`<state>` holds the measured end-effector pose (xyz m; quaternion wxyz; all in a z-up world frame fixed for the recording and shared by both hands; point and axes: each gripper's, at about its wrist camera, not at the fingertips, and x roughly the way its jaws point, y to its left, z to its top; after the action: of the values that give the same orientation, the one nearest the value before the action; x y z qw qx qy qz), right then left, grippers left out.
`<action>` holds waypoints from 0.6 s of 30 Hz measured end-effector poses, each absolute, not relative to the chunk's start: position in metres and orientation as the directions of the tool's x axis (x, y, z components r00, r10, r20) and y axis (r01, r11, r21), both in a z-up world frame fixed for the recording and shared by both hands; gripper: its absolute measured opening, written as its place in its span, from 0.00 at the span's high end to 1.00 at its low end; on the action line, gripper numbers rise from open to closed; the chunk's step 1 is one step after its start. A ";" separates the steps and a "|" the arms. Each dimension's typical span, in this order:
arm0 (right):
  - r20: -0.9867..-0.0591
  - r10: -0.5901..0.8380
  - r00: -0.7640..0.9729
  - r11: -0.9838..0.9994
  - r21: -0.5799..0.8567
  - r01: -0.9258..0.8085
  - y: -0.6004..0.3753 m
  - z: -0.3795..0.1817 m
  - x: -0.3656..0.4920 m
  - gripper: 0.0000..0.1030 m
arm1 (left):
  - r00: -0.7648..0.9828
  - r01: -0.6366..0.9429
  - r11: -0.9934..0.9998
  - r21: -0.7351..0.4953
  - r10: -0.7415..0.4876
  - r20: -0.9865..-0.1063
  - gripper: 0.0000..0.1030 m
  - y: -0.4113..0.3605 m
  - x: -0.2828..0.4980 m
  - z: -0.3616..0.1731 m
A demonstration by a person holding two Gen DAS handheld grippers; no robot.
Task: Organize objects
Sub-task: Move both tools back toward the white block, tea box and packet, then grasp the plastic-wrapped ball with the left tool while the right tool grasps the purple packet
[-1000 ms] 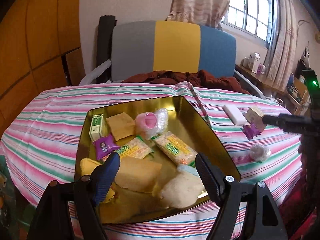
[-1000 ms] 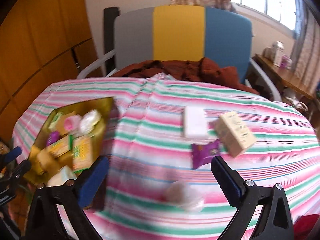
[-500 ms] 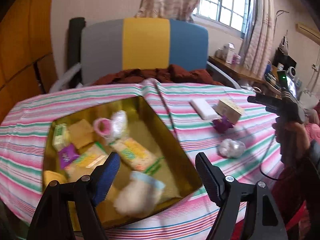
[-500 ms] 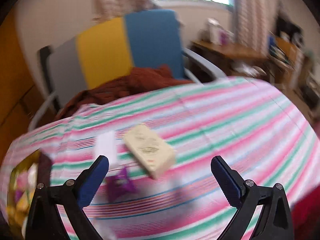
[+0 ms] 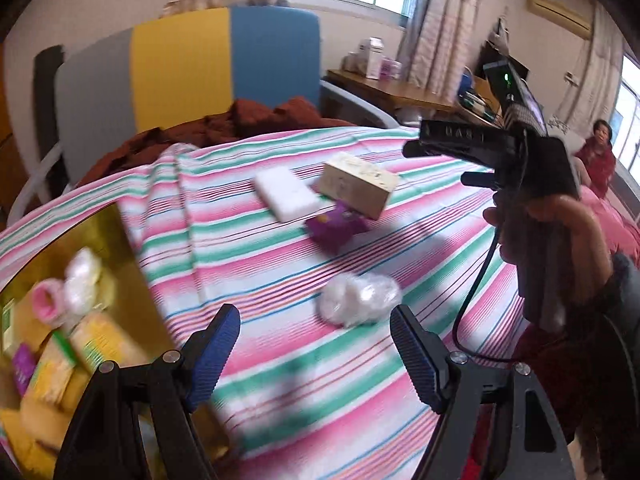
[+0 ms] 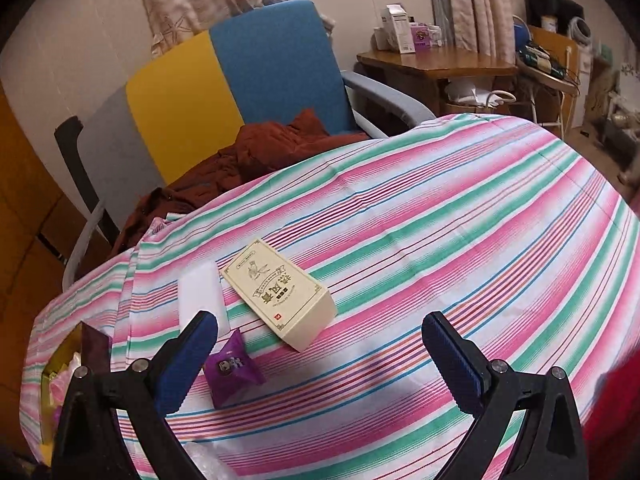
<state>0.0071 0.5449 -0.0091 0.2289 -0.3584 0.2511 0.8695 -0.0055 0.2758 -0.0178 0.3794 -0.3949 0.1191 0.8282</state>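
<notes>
Over the striped tablecloth (image 5: 280,272), left gripper (image 5: 316,352) spread wide, blue pads (image 5: 212,356) gripping nothing and touching nothing. Just beyond the gap, resting on the cloth: a clear-wrapped white bundle (image 5: 360,298), nearer the right-hand pad. Further back, a purple packet (image 5: 336,228), a flat white block (image 5: 288,194) and a cream carton (image 5: 360,184), clustered close, packet tucked against the carton's front edge. Off to the left, gold tin (image 5: 128,264) with blurred snack packs (image 5: 60,364) inside.

Over on the other side, right gripper (image 6: 320,364) equally wide, pads (image 6: 456,364) bare, hanging above the cloth. Cream carton (image 6: 280,296) lying flat just ahead between the fingers, white block (image 6: 200,296) beside it, partly behind the left pad, purple packet (image 6: 232,372) right next to that pad; contact impossible to tell. Seen from the left camera, a hand (image 5: 560,240) wrapped round the right gripper's handle.
</notes>
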 end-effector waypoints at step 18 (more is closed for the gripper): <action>-0.727 0.183 -0.662 -0.747 0.336 -0.575 0.555 -0.010 0.011 0.00 | -0.288 -0.763 -0.632 -0.140 0.526 -0.800 0.23 0.354 -0.033 -0.090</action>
<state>0.0107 0.5554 -0.0100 0.2183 -0.3485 0.2812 0.8671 -0.0327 0.3543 -0.0898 0.4072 -0.4358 0.1358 0.7911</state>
